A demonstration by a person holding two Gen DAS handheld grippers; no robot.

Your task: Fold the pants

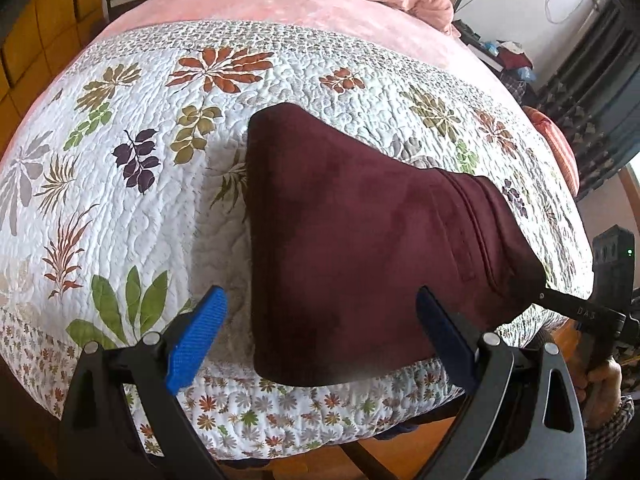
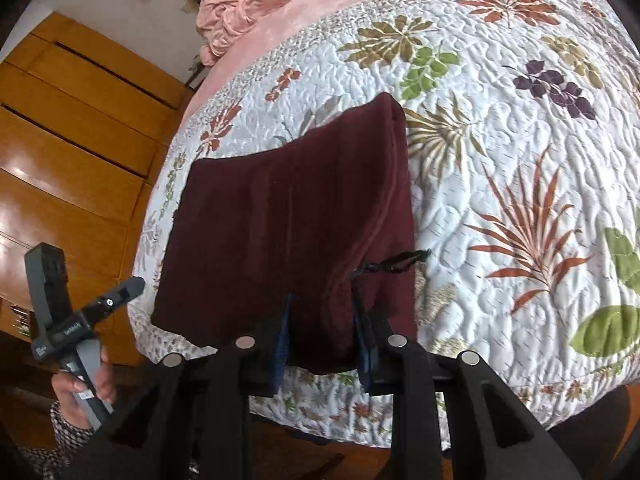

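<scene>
Little lettering, all on the handheld grippers

In the left wrist view, pale letters that look like "DAS" run along the black arm of the right gripper (image 1: 541,295) at the right edge, near the person's hand (image 1: 606,376). In the right wrist view, the left gripper (image 2: 136,285) carries a small pale word on its black middle block, too blurred to read, a light logo mark at the block's left end that cannot be made out either, and a small white sticker low on its grey handle with print too fine to read. No other writing, numbers or brand marks can be read anywhere else.
</scene>
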